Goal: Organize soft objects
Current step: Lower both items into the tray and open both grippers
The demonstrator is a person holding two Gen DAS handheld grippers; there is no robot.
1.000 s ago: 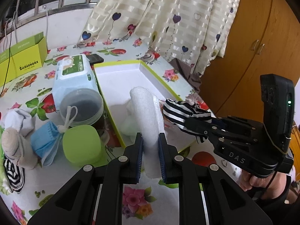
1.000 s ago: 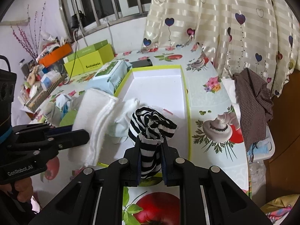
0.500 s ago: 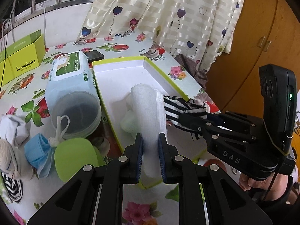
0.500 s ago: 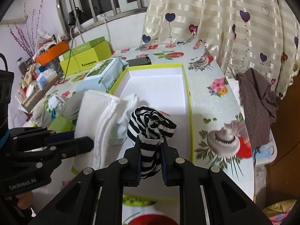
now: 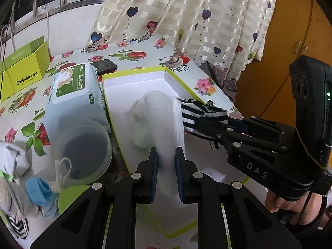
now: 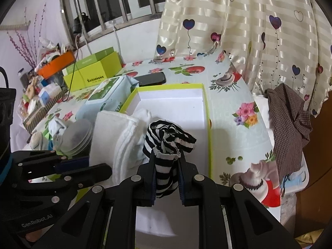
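Over the white box [image 5: 132, 87], the left hand-held gripper [image 5: 166, 174] is clamped on a white towel [image 5: 164, 120] and the right hand-held gripper [image 6: 166, 178] on a striped sock [image 6: 166, 141], neither yet released inside, while socks [image 5: 12, 161] at nine o'clock on the tabletop [image 5: 18, 118] remain unsorted.

Daylight comes in through a barred window [image 6: 116, 2] set high in a white wall [image 6: 132, 41], and beside it hangs a cream striped curtain [image 6: 238, 31] dotted with heart balloons. On the right stands a wooden cabinet [image 5: 290, 31] with small knobs, its orange-brown doors catching the light, while the table [image 6: 232, 95] wears a glossy cloth printed with flowers, tomatoes and mushrooms. Far left, purple flower sprigs [image 6: 22, 39] rise against a pale lilac wall above a cluttered heap of boxes.
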